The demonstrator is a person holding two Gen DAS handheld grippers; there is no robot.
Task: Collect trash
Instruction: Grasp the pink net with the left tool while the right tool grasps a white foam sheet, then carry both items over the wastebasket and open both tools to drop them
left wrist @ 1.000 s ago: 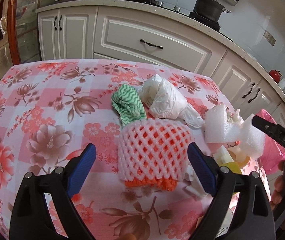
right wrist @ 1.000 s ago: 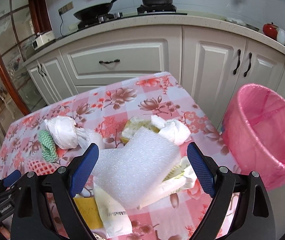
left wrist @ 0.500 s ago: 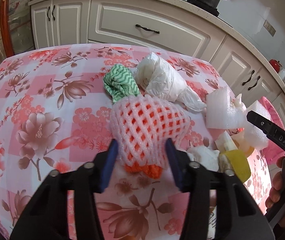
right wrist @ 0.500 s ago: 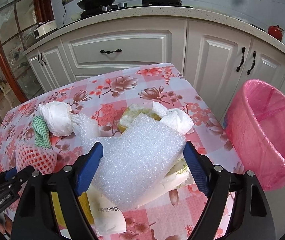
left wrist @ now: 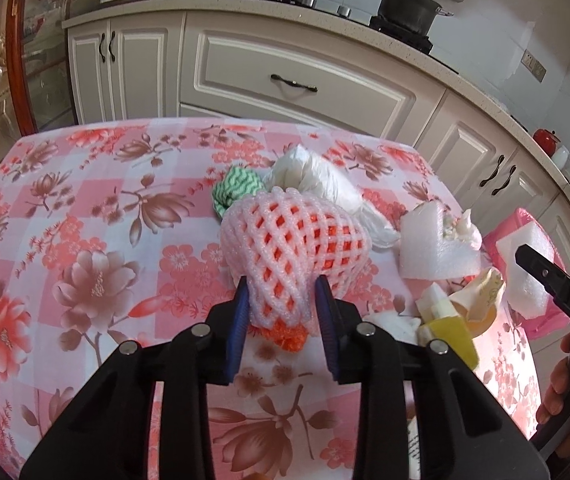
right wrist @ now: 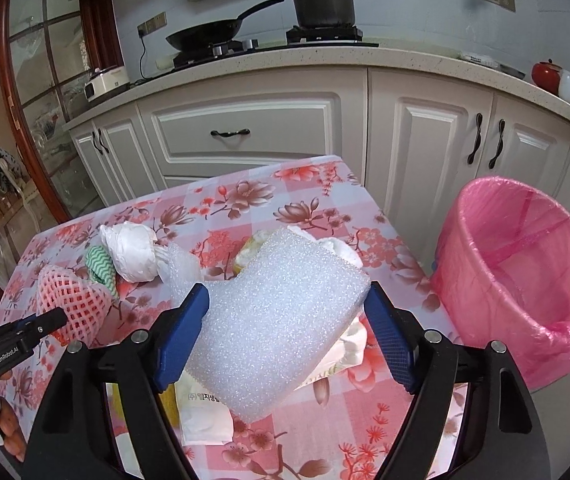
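Both views are bright and pretty sharp, daylight-ish and even, with soft shadows. Heavy fisheye bends the cabinets (left wrist: 293, 80) and puts black vignette in all 4 corners. The tablecloth (left wrist: 501, 344) blows out near its right edge, beside the tool.

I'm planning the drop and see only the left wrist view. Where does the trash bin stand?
Observer: In the right wrist view, the pink bin stands just off the right edge of the table, lower than the tabletop, with its mouth open.
Operator: Is anything in it yet?
Observer: It has a pink plastic liner. I see no trash in the part of the inside that shows.
Operator: Has the right gripper got the foam?
Observer: The white foam sheet spans the right gripper, and both pads touch its edges.
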